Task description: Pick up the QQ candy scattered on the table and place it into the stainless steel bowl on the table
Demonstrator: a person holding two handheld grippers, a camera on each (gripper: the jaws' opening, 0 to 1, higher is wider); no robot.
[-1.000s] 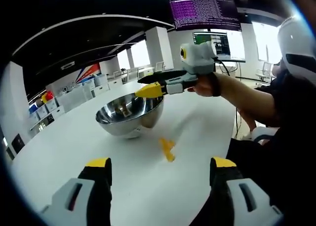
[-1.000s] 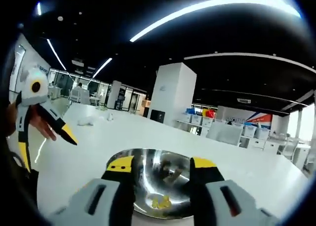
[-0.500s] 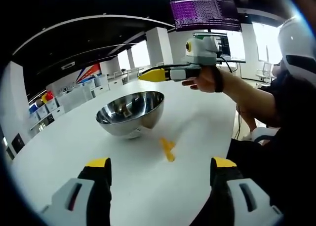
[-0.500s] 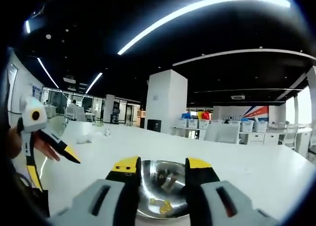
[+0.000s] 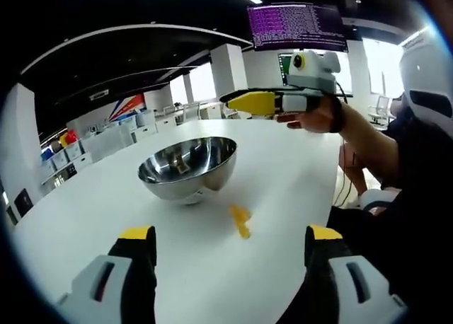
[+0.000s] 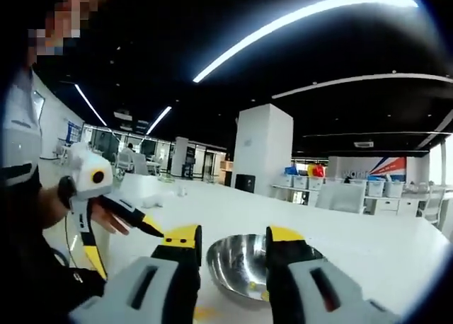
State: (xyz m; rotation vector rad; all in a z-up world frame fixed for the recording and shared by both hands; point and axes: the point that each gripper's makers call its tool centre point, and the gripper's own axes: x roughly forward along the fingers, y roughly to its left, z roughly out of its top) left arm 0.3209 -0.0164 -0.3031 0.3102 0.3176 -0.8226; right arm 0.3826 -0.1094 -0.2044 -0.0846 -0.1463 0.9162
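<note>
The bowl (image 5: 187, 167) stands upright on the white table (image 5: 283, 168), mouth up, and serves as the landmark here. Part of the job looks done: in the right gripper view a few small yellow bits lie inside the bowl (image 6: 249, 266), near its bottom on the side toward the camera, and they seem to be candy already dropped in. How many there are is too small to tell.

One yellow candy (image 5: 240, 220) is left on the table, just beside the bowl's foot on the side nearer the left gripper and clear of its wall. It is a longish packet lying flat. Its long axis runs roughly from the bowl toward the left gripper, one end pointing at the bowl's base. Whether more candy lies elsewhere cannot be told.

The left gripper (image 5: 228, 250) is held low on the near side of that candy, jaws spread wide with nothing between them. The right gripper (image 5: 249, 102) is held in the air above and beyond the bowl; in its own view (image 6: 231, 241) the jaws stand a narrow gap apart, empty. Judging by this, the left gripper is better placed for the last pick.
</note>
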